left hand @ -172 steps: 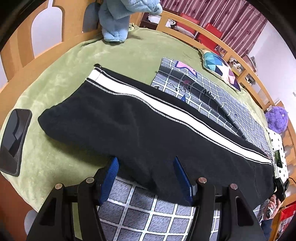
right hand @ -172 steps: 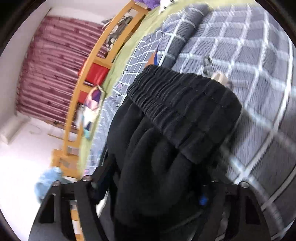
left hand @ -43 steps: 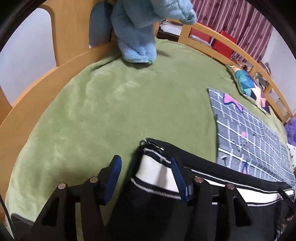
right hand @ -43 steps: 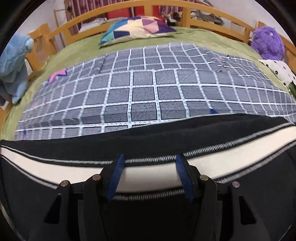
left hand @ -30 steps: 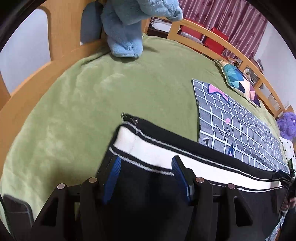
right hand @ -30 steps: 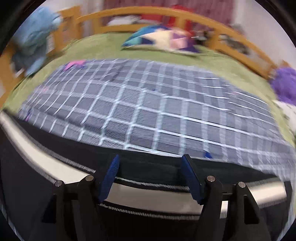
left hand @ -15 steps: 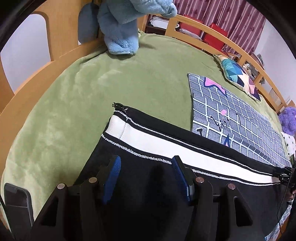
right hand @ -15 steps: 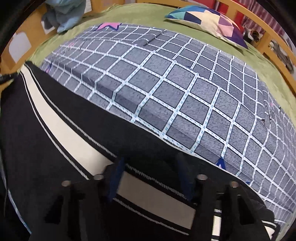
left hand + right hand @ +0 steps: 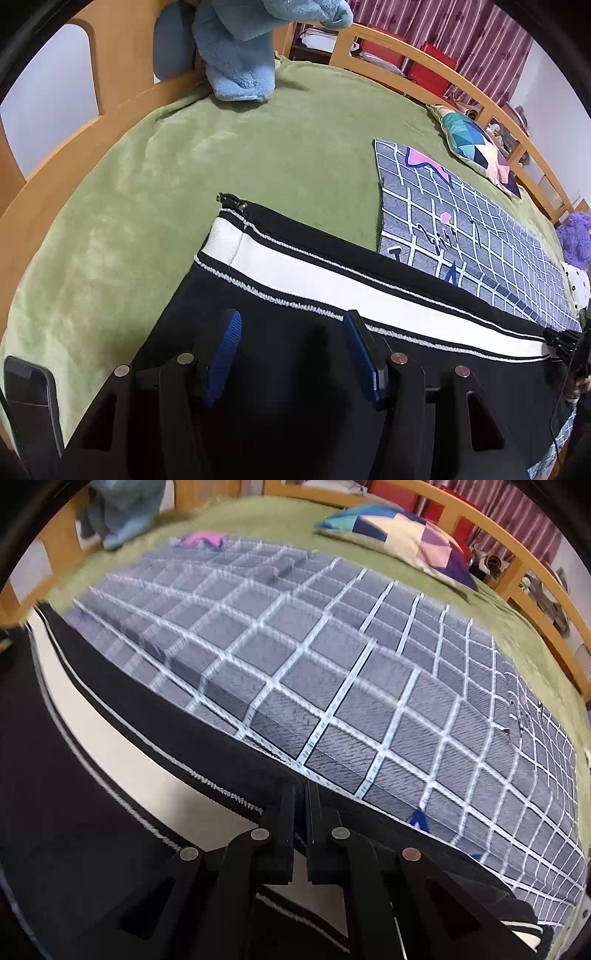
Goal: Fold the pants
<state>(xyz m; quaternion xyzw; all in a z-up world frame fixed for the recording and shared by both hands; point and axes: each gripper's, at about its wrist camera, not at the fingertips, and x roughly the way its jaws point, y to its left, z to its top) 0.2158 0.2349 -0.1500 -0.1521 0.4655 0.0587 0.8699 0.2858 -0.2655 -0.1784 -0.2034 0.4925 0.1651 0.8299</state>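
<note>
Black pants (image 9: 295, 295) with a white side stripe lie flat on the green blanket (image 9: 184, 166), the leg cuff at the left end. My left gripper (image 9: 291, 332) is open and hovers over the black fabric near the cuff, holding nothing. In the right wrist view the pants (image 9: 92, 760) cross the lower left, and my right gripper (image 9: 301, 794) is shut on the pants' far black edge, next to the stripe. The right gripper also shows small at the right edge of the left wrist view (image 9: 565, 338).
A grey checked cloth (image 9: 351, 672) lies beyond the pants. A blue plush toy (image 9: 240, 48) sits at the wooden bed rail (image 9: 92, 122). A patterned pillow (image 9: 476, 147), a purple plush (image 9: 576, 236) and a phone (image 9: 29, 398) lie around the bed.
My right gripper has closed on the pants' far edge. My left gripper stayed open and pulled back a little over the black fabric.
</note>
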